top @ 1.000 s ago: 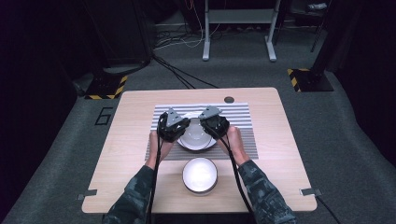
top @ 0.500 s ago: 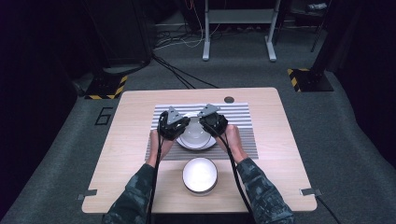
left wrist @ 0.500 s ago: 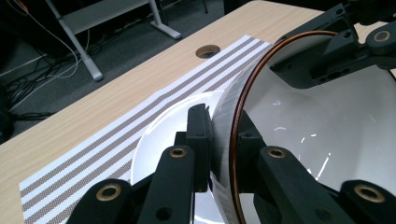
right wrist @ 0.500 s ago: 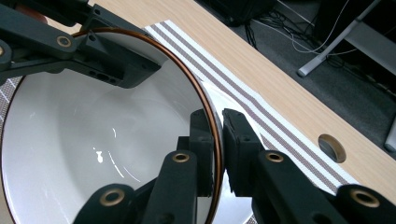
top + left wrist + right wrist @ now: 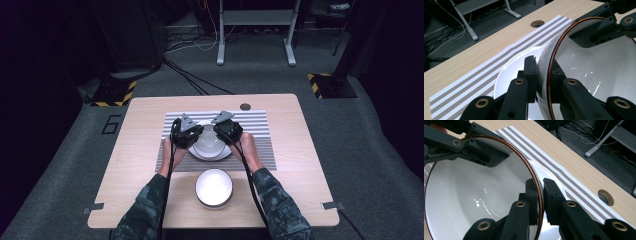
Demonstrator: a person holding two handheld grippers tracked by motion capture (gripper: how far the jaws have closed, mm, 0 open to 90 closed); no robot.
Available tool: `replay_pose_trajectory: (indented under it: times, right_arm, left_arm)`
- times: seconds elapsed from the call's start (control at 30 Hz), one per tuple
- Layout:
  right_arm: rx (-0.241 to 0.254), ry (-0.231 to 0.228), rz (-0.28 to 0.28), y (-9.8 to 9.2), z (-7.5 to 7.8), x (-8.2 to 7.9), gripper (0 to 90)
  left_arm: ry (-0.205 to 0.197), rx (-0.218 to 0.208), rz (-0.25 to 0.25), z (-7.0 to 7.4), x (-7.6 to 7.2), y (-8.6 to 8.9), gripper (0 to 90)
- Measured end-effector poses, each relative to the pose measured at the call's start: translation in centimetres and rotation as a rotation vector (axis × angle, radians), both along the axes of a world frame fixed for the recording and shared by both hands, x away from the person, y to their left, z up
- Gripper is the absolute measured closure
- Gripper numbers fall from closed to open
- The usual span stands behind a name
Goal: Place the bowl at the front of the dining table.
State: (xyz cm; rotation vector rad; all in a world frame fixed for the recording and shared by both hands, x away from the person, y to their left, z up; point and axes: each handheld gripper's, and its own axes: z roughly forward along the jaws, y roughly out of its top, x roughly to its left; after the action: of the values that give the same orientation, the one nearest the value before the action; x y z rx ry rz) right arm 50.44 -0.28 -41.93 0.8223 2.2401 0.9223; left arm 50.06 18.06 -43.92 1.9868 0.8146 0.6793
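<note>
Both grippers, left and right, have fingers clamped on opposite rims of a bowl, carried slightly up the striped mat, over a plate. A second bowl waits on the bench.

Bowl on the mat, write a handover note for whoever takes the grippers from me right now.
Left gripper: shut on the rim of the copper-edged bowl, one jaw inside, one outside.
Right gripper: shut on the opposite rim the same way.
The bowl sits over a white plate on the striped mat; whether it touches the plate I cannot tell.
A second bowl stands on the bare table at the near edge, untouched.
Done: both grips are on.
Left: probably set the bowl down, then release both sides together.
</note>
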Motion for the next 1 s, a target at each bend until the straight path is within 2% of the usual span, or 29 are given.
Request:
replay_pose_trajectory:
  times: [0.27, 0.57, 1.0]
  right_arm:
    - [0.003, 0.014, -0.010, 0.1, -0.5, 0.7, 82.3]
    - [-0.003, 0.029, -0.016, 0.3, -1.3, 1.3, 82.3]
    - [-0.005, 0.051, -0.021, 0.5, -2.5, 2.4, 82.3]
  left_arm:
    - [0.002, 0.015, -0.002, -0.5, 0.7, 0.0, 80.9]
    - [0.021, 0.009, 0.008, -1.1, 1.2, 0.0, 80.8]
    - [0.056, 0.027, 0.025, -2.3, 2.2, 0.0, 80.6]
